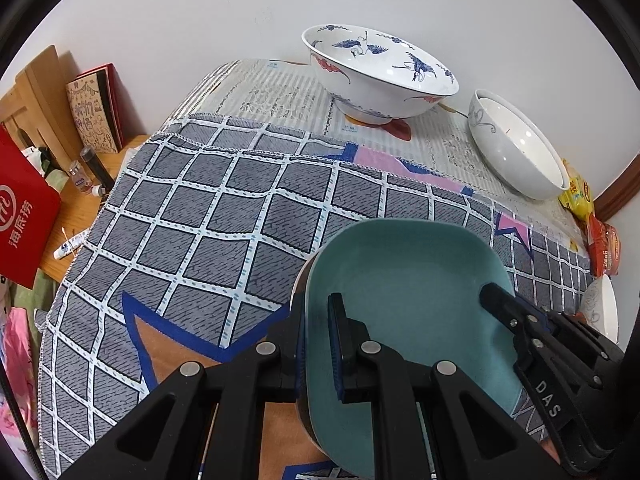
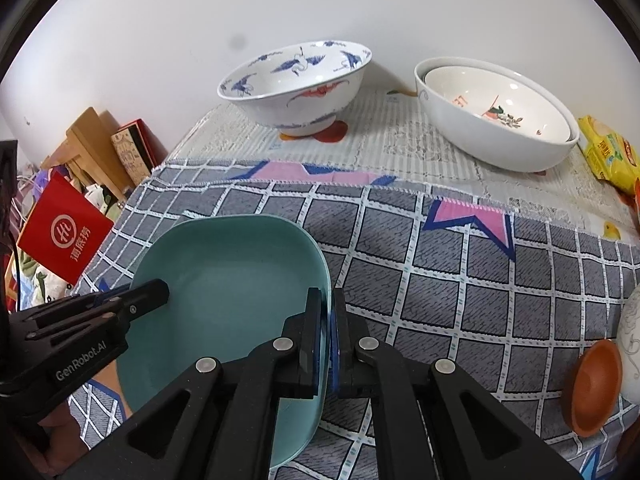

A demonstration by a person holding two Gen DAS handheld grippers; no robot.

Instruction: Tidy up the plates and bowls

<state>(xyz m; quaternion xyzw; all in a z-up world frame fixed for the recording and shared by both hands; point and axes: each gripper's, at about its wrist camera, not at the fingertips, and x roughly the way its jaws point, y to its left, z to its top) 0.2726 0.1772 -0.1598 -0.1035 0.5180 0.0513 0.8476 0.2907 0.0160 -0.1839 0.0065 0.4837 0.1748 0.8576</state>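
Grid cloth (image 2: 460, 280) on bench bare mid-scene, passage open. Far: crane bowl (image 2: 298, 84), nested white bowls (image 2: 500, 120) block. Near left: teal plate (image 2: 228, 300). Near right: brown dish (image 2: 596, 388).

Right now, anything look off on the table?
Nothing spilled or broken. Only oddity: the teal plate is clamped on opposite rims by the left gripper and right gripper.

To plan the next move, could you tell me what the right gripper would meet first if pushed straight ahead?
Shut on the teal plate's rim, the right gripper points toward the crane bowl; checked cloth lies between, depth unclear.
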